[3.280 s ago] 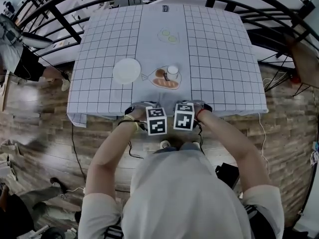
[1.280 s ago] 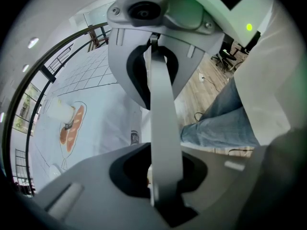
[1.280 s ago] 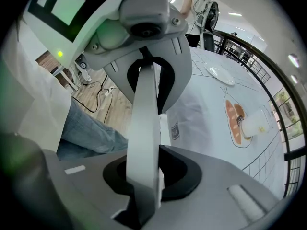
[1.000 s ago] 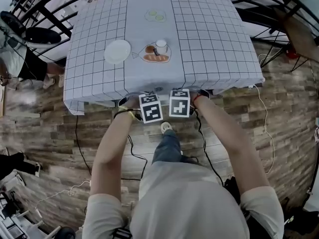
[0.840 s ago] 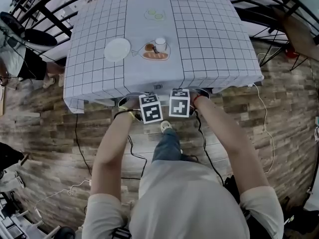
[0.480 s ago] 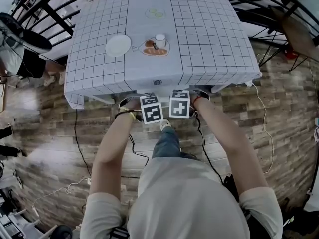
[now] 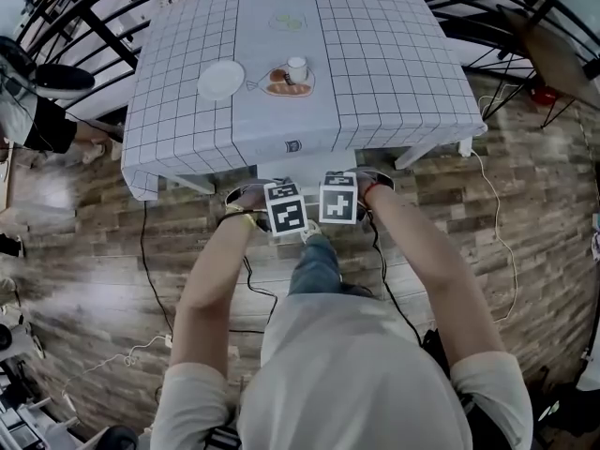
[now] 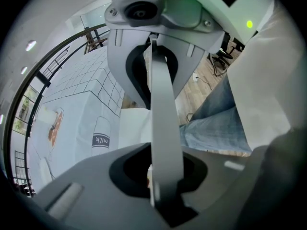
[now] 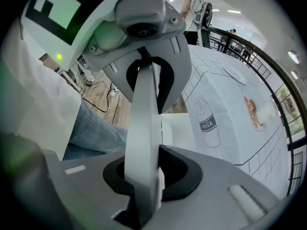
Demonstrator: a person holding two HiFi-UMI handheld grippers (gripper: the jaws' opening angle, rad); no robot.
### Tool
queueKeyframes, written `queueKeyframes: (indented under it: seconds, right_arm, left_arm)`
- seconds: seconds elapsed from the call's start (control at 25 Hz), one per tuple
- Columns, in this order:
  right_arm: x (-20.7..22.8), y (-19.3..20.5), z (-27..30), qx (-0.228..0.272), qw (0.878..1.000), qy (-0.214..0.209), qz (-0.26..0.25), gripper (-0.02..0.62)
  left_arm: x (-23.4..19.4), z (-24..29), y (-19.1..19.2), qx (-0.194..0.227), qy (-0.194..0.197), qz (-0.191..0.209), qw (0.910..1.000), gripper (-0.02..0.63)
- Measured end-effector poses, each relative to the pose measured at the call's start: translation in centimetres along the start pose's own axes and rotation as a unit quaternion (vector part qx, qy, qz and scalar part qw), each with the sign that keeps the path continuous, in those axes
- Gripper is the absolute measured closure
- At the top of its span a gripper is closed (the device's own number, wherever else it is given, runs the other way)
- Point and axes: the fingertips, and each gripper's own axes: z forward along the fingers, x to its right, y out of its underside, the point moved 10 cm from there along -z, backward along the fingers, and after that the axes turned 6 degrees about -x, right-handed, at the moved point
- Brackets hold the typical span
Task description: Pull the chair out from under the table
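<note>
Reading on cloth: the word "milk" is showing on a printed bottle (image 9: 207, 121) at the hanging near edge of the table (image 7: 394, 73).
Left gripper (image 8: 158, 176): jaws are clamping the top rim of the white chair (image 8: 136, 133).
Right gripper (image 9: 146, 176): jaws are clamping the same rim.
Chair position: it is standing at the table's near edge, just below the milk print, with its rim lying between both jaw pairs.

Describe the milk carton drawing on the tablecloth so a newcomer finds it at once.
Start at the table draped in a grid-lined cloth and find the plain centre strip along its near edge in the head view. The milk carton drawing sits on the flap hanging there. It is the only picture on that flap and bears the word milk.
</note>
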Motion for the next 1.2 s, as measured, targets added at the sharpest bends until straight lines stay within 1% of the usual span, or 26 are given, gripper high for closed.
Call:
queueKeyframes:
  seconds: [0.28,0.72,1.2]
  right_arm:
    - [-2.2,0.1,0.0,0.0,1.0,-0.002,0.009,0.52]
    - [-5.5,0.2,0.0,-0.002,1.0,-0.008,0.009,0.52]
    - [-9.1,0.4,-0.1,-0.003,1.0,-0.013,0.001,0.52]
  left_arm:
    - [2.1,-0.1,-0.2,0.001,-0.001,0.006,1.0,0.529]
    - [5.4,-0.2,-0.5,0.001,0.004,0.009,1.0,0.529]
    - [9.1,-0.4,-0.9,0.002,0.007,-0.003,1.0,0.529]
